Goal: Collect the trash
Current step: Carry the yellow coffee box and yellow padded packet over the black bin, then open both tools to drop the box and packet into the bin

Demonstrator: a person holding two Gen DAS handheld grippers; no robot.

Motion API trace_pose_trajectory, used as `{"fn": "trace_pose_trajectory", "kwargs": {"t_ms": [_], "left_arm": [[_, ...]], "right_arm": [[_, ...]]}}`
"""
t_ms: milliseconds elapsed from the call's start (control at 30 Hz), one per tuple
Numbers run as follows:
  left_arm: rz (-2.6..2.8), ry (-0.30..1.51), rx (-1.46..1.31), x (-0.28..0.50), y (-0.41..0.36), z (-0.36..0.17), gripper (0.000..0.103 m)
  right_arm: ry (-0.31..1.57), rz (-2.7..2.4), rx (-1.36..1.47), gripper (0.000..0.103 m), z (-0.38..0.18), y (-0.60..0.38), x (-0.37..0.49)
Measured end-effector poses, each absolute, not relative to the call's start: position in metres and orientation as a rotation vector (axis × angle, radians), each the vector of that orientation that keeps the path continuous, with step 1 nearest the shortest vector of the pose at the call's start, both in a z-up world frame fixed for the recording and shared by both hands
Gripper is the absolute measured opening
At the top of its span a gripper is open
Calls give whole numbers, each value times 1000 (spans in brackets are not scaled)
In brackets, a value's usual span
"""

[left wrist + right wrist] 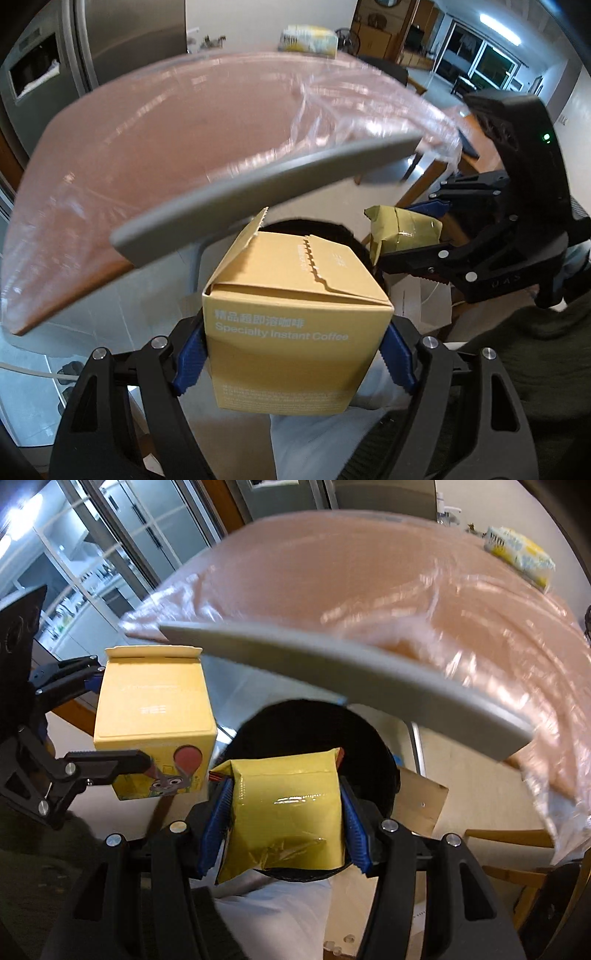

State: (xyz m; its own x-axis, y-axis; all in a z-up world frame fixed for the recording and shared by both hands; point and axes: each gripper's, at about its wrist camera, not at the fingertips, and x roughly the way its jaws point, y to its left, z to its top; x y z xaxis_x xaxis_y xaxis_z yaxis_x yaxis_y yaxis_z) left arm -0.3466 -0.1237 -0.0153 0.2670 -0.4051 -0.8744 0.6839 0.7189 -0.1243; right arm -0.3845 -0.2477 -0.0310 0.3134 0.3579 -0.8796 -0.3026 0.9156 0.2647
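Note:
My left gripper (295,360) is shut on a tan instant coffee box (295,332), its blue pads pressing both sides. The same box (155,716) shows at the left of the right wrist view, between the left gripper's fingers (110,764). My right gripper (284,819) is shut on a shiny yellow foil pouch (288,812), held above the mouth of a round black bin (376,753). In the left wrist view that pouch (402,229) sits in the right gripper (424,254) at the right, and the bin's dark rim (317,227) peeks out behind the box.
A grey chair armrest (258,195) (351,679) crosses above the bin. Behind it is a brown table under clear plastic sheeting (177,136) (424,590), with a yellow-and-white packet (308,38) (517,552) at its far side. A steel fridge (55,74) stands at the left.

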Motion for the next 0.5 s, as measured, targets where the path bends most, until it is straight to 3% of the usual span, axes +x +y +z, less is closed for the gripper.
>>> {"fn": "trace_pose_trajectory", "kwargs": {"t_ms": [333,500], "left_arm": [[-733,1112,371,-340,-140,-64,80],[-729,1150,350,-335,-138,-78,82]], "right_arm": [[1194,378,51,55,-65,-241,-370],[1222,375,69,74,-74,-237,-370]]}}
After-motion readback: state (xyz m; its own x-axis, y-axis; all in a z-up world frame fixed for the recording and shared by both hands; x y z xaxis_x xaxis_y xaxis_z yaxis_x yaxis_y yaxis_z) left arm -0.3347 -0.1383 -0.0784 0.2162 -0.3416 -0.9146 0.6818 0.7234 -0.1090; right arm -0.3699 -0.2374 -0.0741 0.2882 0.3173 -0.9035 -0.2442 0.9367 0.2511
